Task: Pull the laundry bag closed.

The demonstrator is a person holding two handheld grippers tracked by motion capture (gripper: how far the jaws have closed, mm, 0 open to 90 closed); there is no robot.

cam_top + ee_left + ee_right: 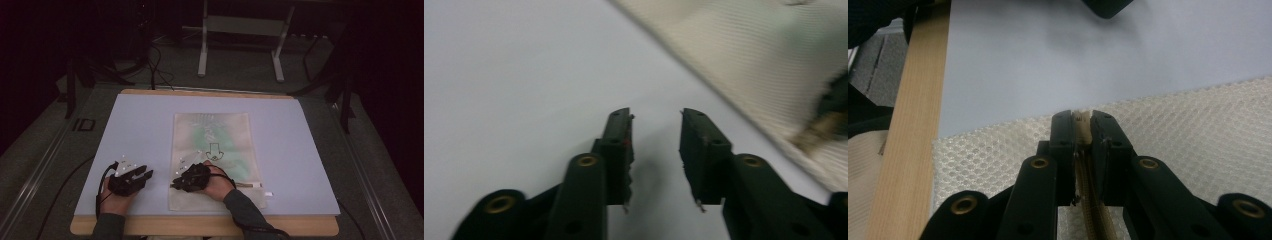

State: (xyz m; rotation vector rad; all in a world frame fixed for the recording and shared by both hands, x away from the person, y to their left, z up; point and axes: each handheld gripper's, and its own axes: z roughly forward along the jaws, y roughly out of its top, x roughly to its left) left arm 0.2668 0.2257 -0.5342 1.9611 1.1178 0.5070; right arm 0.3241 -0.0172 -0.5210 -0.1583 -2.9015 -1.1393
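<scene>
That mesh pouch (216, 160) looks floppy and light; right gripper (1083, 120) pinches its zipper (1087, 200), left gripper (656, 125) gapes empty.

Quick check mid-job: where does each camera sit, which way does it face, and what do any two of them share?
High view: above the person's side, looking forward and down on the table; both hands, left gripper, right gripper.
Left gripper view: rides the left gripper, looks along its parted jaws over bare table toward the mesh bag.
Right gripper view: rides the right gripper, jaws pinching the bag's zipper.
Shared: all three show the mesh bag.
</scene>
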